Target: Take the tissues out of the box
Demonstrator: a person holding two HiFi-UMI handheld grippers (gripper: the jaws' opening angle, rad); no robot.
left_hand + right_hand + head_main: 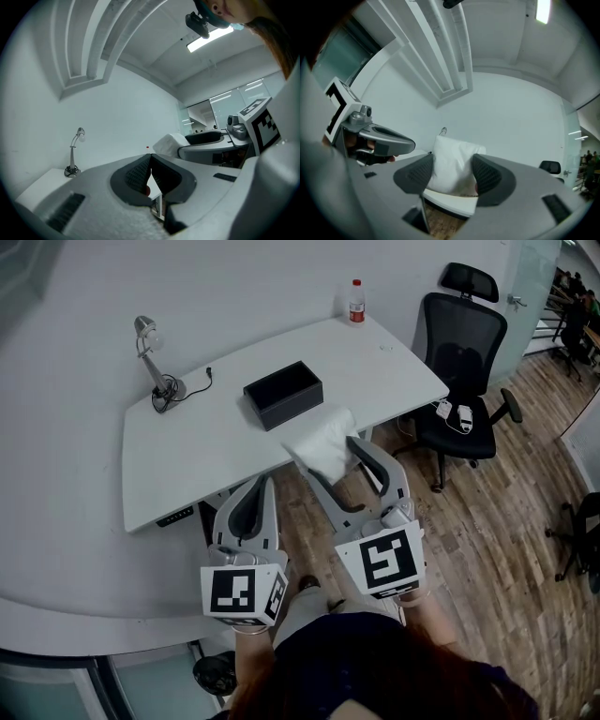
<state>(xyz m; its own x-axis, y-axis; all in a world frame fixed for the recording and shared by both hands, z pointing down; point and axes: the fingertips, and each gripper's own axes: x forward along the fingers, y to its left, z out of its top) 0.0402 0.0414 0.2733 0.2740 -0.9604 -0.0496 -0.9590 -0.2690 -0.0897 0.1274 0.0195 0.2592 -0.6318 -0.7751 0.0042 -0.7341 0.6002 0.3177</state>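
The black box point(283, 393) stood open near the middle of the white surface point(187, 456). Its inside was dark, and what lay in it could not be made out. The tissues point(323, 432), a soft white pack, were out of the box at about its 5 o'clock, over the near edge of the surface and just apart from the box. The right gripper point(330, 451) held this pack, and in the right gripper view its jaws stood wide, one on each side of the tissues point(454, 159), pinching them. The left gripper point(262, 482) was at 8 o'clock of the pack, below the edge of the surface, and in the left gripper view its jaws were pressed together with nothing between them.

A desk lamp point(150, 357) with its cable stood at 9 o'clock of the box, near the far left corner. A bottle point(356, 301) stood at 1 o'clock, at the far edge. A black office chair point(464, 352) was at 3 o'clock, beside the surface, on the wooden floor point(487, 512), with small white things on its seat.
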